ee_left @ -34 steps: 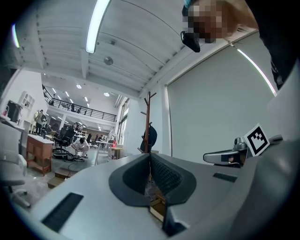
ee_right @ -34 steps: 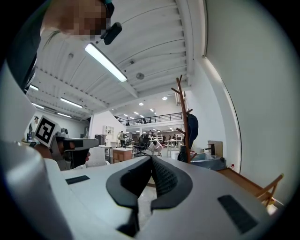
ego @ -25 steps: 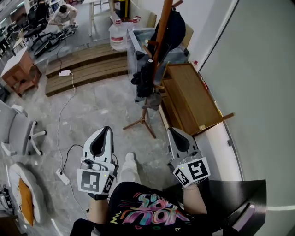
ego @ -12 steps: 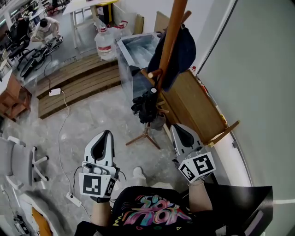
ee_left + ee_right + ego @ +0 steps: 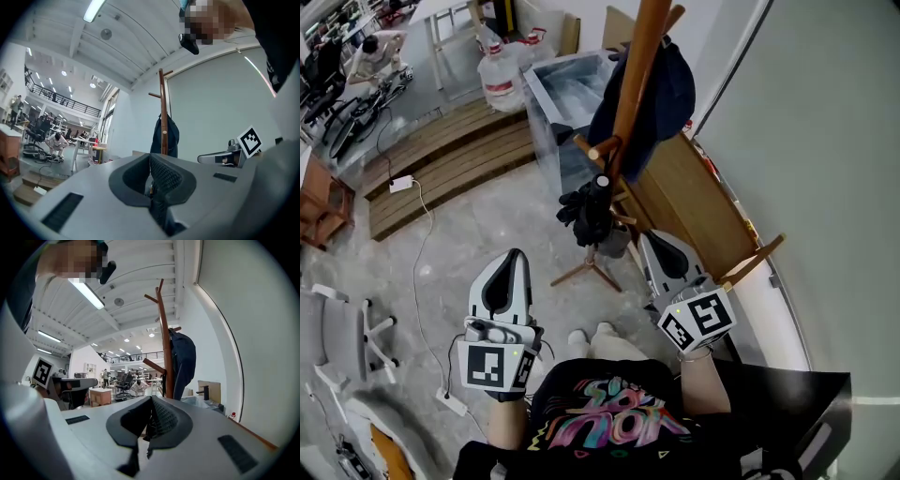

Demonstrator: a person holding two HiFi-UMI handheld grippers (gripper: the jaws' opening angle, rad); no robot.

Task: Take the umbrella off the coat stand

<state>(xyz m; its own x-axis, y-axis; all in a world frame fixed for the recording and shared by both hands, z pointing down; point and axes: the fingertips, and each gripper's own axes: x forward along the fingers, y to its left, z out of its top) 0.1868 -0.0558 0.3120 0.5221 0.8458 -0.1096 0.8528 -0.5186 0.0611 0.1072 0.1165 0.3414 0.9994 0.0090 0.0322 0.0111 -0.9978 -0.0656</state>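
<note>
A wooden coat stand (image 5: 636,80) rises ahead of me, with a dark blue jacket (image 5: 664,89) hung on its far side. A folded black umbrella (image 5: 589,208) hangs from a lower peg, above the stand's feet. My left gripper (image 5: 516,255) is shut and holds nothing, a short way left of and below the umbrella. My right gripper (image 5: 651,239) is also shut and bare, just right of the umbrella. In the left gripper view the pole (image 5: 163,112) and jacket (image 5: 170,136) stand beyond the shut left gripper (image 5: 151,165). The right gripper view shows the pole (image 5: 165,345) past the shut right gripper (image 5: 151,414).
A wooden cabinet (image 5: 694,202) runs along the white wall (image 5: 825,141) to the right. Behind the stand are a metal trough (image 5: 562,89) and water bottles (image 5: 502,80). A timber platform (image 5: 441,159), an office chair (image 5: 337,328) and a cable with power strip (image 5: 445,398) lie left.
The coat stand and umbrella have come nearer and sit larger in the head view. Both grippers have moved forward with the person and stay shut.
</note>
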